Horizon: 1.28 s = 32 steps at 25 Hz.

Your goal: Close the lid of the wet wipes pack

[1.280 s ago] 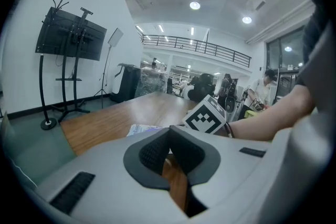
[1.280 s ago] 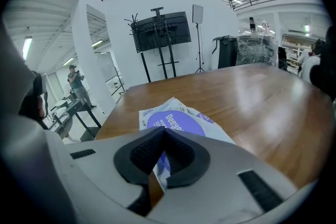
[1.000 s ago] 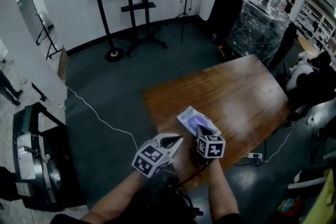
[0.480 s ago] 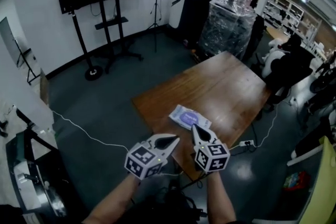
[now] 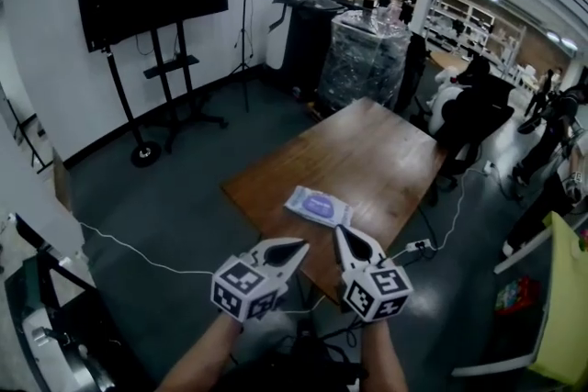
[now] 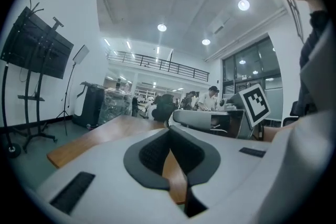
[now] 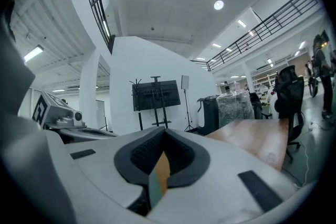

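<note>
Head view: wet wipes pack (image 5: 318,206) on table (image 5: 367,151)

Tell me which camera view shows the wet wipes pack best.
The head view: the wet wipes pack lies flat on the wooden table, whole, purple patch facing up. The left and right gripper views show only their own shut jaws and a stretch of tabletop, not the pack.

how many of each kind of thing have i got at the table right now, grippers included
wet wipes pack: 1
wooden table: 1
grippers: 2, the left gripper and the right gripper, both with fingers together and holding nothing
total: 4
</note>
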### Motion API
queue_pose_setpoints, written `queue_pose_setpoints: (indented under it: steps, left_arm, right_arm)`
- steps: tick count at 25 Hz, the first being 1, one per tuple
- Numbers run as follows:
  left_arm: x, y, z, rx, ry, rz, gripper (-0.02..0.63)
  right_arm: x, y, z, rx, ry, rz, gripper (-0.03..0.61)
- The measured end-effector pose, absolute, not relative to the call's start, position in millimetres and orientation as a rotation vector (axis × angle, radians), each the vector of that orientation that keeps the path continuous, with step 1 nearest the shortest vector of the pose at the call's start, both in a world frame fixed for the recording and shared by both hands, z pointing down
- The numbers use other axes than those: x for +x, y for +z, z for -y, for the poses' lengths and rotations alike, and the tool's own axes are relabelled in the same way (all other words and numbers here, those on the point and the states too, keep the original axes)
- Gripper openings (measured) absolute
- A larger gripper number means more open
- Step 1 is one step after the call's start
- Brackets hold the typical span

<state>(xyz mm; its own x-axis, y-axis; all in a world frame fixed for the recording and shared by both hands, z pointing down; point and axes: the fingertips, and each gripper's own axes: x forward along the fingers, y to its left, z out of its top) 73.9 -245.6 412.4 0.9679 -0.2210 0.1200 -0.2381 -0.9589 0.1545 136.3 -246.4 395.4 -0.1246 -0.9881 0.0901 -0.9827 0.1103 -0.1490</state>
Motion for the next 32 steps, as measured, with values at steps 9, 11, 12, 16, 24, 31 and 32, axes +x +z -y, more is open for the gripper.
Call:
queue_pose_setpoints:
  steps: [9, 11, 12, 16, 24, 31, 32]
  left_arm:
    - [56.0, 380.1, 218.5, 2.986, 0.061, 0.328, -0.002]
    - [54.0, 380.1, 216.2, 2.985, 0.065, 0.326, -0.002]
    - [53.4, 380.1, 215.3, 2.984, 0.069, 0.326, -0.002]
    - [53.2, 379.0, 212.5, 2.986, 0.068, 0.333, -0.002]
    - [46.9, 382.3, 212.5, 2.995, 0.083, 0.341, -0.002]
    - [43.7, 376.3, 213.6, 3.006, 0.073, 0.351, -0.002]
    - [43.8, 376.5, 212.7, 3.005, 0.071, 0.344, -0.002]
  right_arm:
    - [107.4, 369.8, 208.6, -2.031, -0.203, -2.318, 0.005]
    - [101.6, 367.2, 206.5, -2.014, -0.187, -2.333, 0.005]
    - [98.9, 365.2, 205.9, -2.009, -0.181, -2.341, 0.005]
    - [93.3, 359.0, 203.4, -2.0, -0.167, -2.356, 0.005]
    - [90.0, 355.8, 204.2, -2.002, -0.151, -2.351, 0.003]
    - [88.8, 352.2, 205.3, -2.005, -0.138, -2.347, 0.003]
    - [88.9, 352.3, 205.0, -2.006, -0.139, -2.346, 0.003]
